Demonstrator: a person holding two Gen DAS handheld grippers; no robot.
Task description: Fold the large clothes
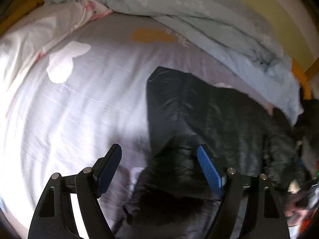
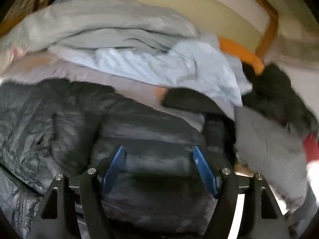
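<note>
From the left wrist view, the left tongs stand wide apart with nothing between the blue pads, hovering over the near, left-hand end of the black puffer jacket, which lies on the pale bed sheet. The jacket runs away to the right from here, its long axis stretching from below the tongs toward the right edge of the view, where it meets a crumpled light blue quilt; its straight left edge lies just ahead of the tongs, with bare sheet to the left. From the right wrist view, the right tongs are likewise spread, clamped on nothing, and sit directly above the jacket's quilted body, which fills the view to the left and under the pads. A grey garment lies to the right, touching or overlapping the jacket's edge; motion blur hides which. I judge the right tongs nearer the jacket's middle and the left nearer its free end, so the fold likely turns on the left side grasping that end.
</note>
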